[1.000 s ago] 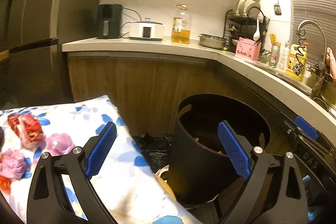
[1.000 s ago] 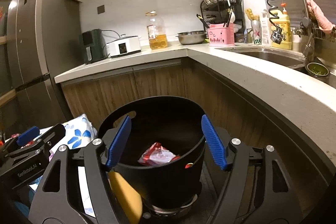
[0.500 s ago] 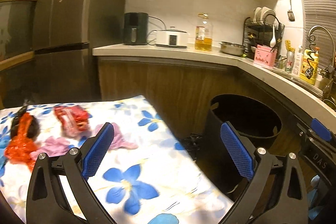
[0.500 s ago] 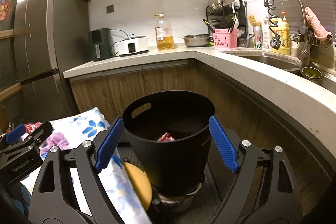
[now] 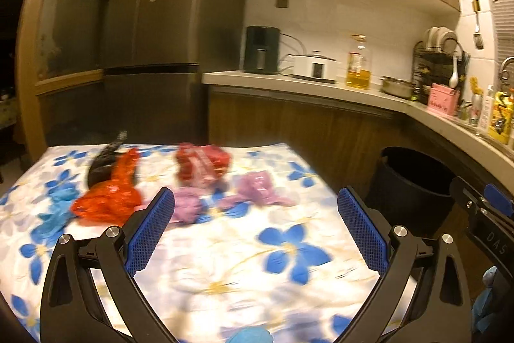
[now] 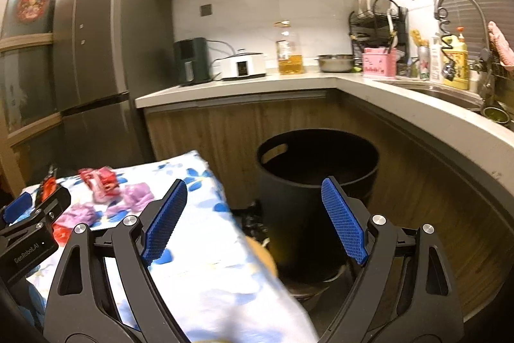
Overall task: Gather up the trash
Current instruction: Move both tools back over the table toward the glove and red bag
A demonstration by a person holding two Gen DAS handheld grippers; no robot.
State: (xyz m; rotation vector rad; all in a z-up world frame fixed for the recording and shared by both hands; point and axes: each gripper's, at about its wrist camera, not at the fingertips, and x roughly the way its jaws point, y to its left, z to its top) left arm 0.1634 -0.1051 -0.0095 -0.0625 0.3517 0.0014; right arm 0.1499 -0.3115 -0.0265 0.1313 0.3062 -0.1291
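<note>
A black round bin [image 6: 316,198] with a cut-out handle near its rim stands upright on the floor, just beside the corner of the flower-print bench [image 5: 244,249]. On the bench lie the scraps, near one another: a crumpled red-orange plastic bag [image 5: 110,198], a red and pink wrapper [image 5: 200,164], two crumpled purple pieces [image 5: 260,187] [image 5: 186,208], and a dark object [image 5: 102,163], blurred, touching the orange bag's far end.

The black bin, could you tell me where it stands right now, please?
The black bin stands on the floor against the wooden cabinets, in the counter's corner, right of the flowered table in both views.
</note>
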